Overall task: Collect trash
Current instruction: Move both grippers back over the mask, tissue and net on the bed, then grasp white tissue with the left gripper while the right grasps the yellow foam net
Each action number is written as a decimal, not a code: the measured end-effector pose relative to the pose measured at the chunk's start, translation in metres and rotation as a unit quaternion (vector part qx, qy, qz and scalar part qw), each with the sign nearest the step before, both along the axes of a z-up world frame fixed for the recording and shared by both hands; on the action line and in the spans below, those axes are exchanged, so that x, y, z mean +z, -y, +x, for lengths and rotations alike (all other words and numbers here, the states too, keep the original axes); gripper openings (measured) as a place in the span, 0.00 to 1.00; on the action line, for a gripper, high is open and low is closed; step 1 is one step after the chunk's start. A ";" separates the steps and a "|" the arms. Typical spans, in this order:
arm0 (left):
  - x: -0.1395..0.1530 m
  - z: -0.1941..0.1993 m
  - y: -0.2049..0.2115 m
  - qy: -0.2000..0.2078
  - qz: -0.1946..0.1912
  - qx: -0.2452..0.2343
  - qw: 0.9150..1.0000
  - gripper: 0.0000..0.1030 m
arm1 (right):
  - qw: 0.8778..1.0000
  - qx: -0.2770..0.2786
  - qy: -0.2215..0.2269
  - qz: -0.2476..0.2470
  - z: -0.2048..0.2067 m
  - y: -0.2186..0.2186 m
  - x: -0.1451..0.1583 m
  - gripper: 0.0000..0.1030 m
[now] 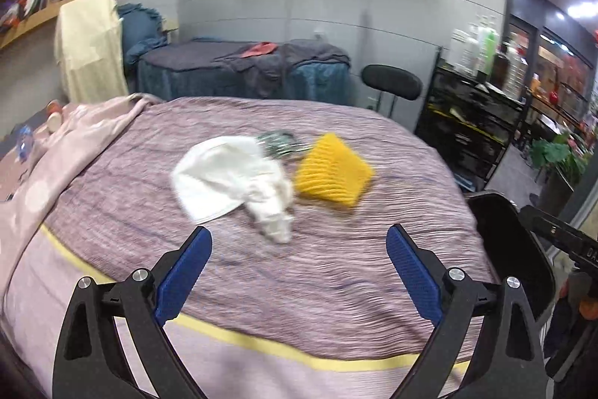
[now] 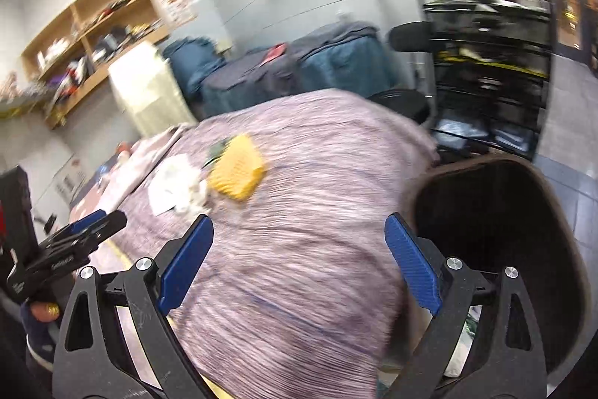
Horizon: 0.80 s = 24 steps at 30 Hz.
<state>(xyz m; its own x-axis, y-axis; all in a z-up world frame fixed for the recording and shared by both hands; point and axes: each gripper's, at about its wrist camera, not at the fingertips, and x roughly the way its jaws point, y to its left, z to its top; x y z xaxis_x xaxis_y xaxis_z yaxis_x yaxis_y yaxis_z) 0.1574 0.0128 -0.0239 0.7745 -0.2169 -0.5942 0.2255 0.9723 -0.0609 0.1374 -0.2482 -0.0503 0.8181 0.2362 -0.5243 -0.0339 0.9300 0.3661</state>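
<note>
Both claws are standing wide and empty: left claw (image 1: 299, 249), right claw (image 2: 299, 242). The trash is lying ahead on the bed (image 1: 336, 287). The left claw is facing it squarely and is nearer; from the right claw it lies up and left. Count: one white wad (image 1: 231, 178), one yellow piece (image 1: 332, 174), one greenish wrapper (image 1: 278, 143) behind them. One dark bin (image 2: 497, 230) is sitting just right of the bed.

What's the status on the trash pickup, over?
Left hand-held gripper open, empty. Right hand-held gripper open, empty. White crumpled trash and yellow piece on bed; bin at right. Path clear.
</note>
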 end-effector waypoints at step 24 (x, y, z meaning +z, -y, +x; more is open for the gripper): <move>-0.030 0.094 -0.052 -0.080 -0.025 0.003 0.996 0.80 | 0.981 0.097 -0.100 -0.133 0.188 -0.123 -0.032 0.89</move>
